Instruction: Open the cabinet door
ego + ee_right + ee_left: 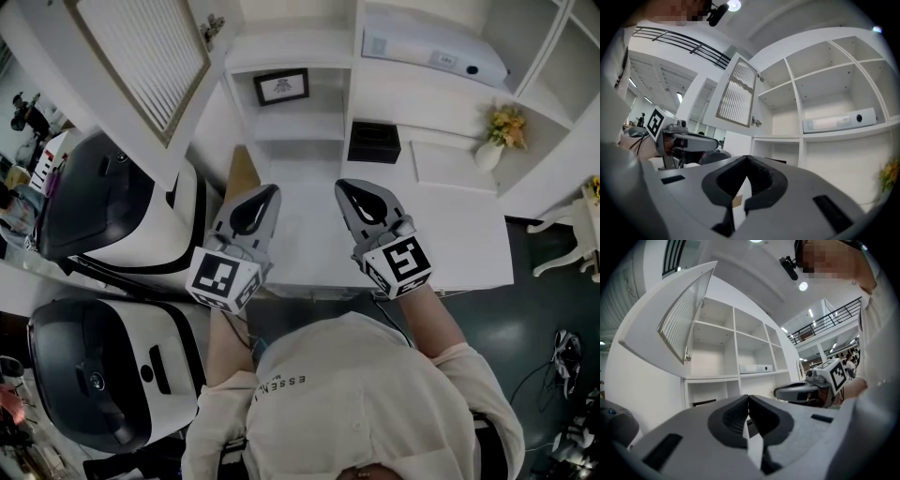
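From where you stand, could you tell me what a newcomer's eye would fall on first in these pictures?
The slatted cabinet door stands wide open at the upper left of the white shelves. In front of the shelves, the left hand-held gripper and the right hand-held gripper are held side by side, both shut and empty. A vase of yellow flowers adds a spot of colour on the right.

Shirt (361, 403): partial print "ESSEN…", remainder unreadable.
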